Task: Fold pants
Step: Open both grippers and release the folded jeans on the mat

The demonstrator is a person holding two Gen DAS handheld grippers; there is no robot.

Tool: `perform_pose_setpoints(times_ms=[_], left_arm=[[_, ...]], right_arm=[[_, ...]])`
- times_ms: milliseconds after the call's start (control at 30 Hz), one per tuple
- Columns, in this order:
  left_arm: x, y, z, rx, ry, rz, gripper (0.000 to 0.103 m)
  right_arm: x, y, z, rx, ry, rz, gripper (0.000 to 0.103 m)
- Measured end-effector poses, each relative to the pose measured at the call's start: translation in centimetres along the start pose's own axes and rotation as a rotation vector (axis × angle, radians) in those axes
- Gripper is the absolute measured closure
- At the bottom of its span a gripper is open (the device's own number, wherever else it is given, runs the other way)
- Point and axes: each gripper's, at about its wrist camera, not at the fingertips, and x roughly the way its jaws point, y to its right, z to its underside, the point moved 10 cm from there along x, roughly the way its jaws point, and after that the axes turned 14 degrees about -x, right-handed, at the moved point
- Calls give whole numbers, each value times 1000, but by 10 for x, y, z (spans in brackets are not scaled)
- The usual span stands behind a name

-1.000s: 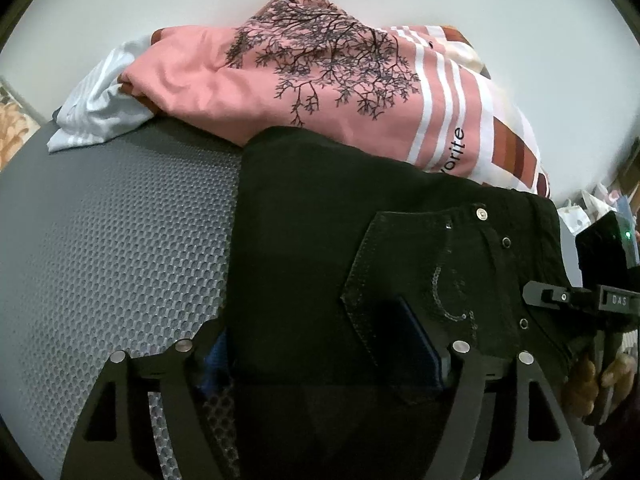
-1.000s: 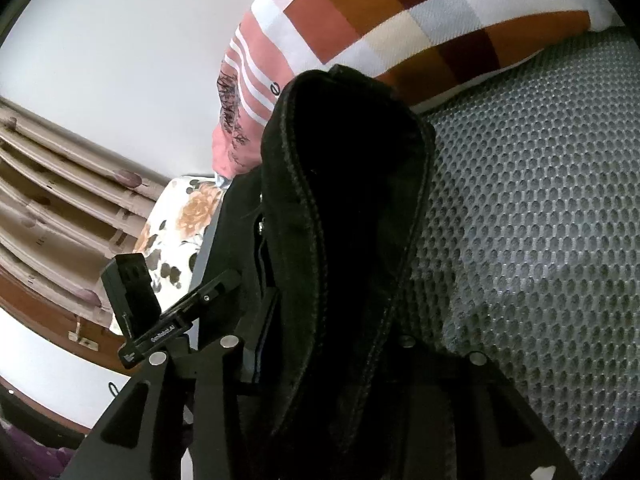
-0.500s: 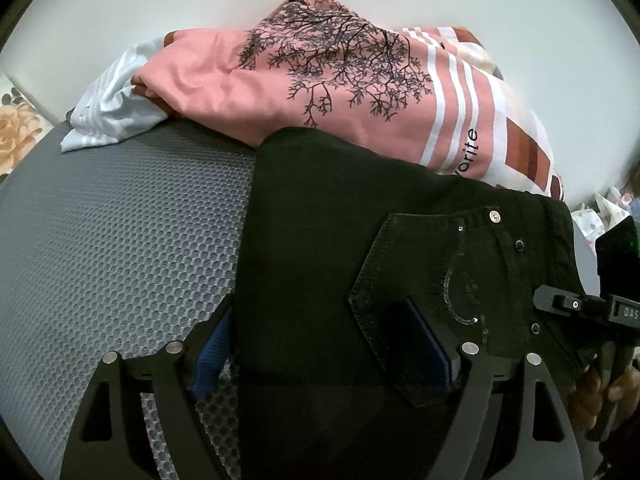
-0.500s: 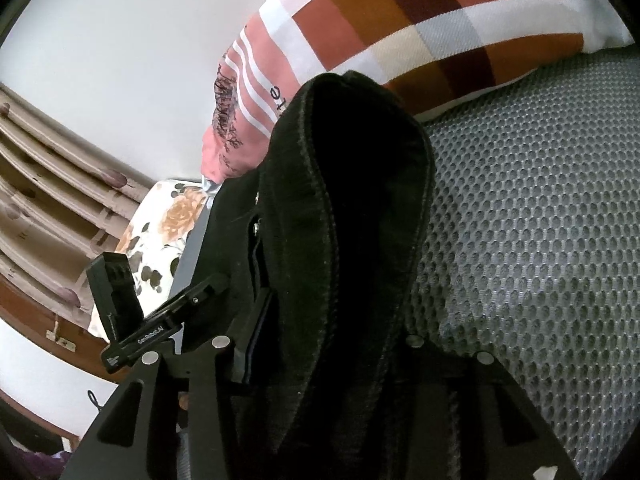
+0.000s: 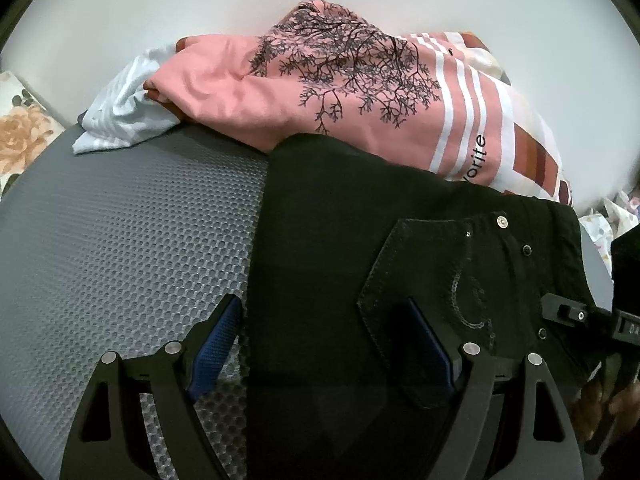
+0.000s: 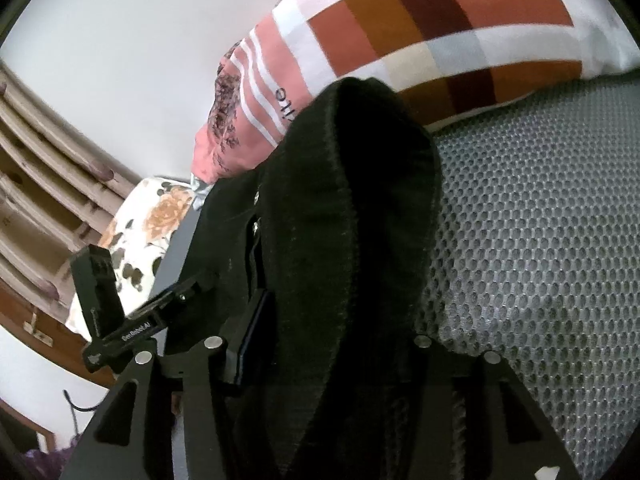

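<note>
Grey mesh bed carries the folded pants. Left tongs stand spread astride them; right tongs, just opening, straddle the bunched end. Release fully, then withdraw low.

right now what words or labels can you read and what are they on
"orite", cut off at the start: pink shirt.
"elle" or the like, upside down and blurred: same shirt, right wrist view.
"OmRobot.AI", roughly: left tool's bar.
"DA", cut off: right tool's bar.

Black pants folded, back pocket up, lying on grey mesh surface.
</note>
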Motion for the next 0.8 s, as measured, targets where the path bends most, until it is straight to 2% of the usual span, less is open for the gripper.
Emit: perform_pose_setpoints(times_ms=[167, 233, 367, 433, 500, 633, 800], left_arm=[[-1, -2, -1, 0, 16, -18, 21], [-2, -2, -1, 3, 19, -23, 21], [-1, -2, -1, 6, 18, -33, 20], [-1, -2, -2, 8, 20, -43, 19], [-1, -2, -2, 11, 24, -54, 18], [-3, -2, -2, 23, 39, -74, 18], [-6, -3, -3, 39, 60, -102, 17]], right_arm=[[4, -3, -2, -27, 3, 35, 54], [5, -3, -3, -34, 8, 53, 50], [8, -7, -4, -54, 12, 84, 48], [9, -9, -5, -67, 17, 113, 43], [10, -11, -5, -80, 18, 134, 43], [9, -11, -8, -106, 32, 249, 16], [4, -16, -12, -157, 66, 350, 16]])
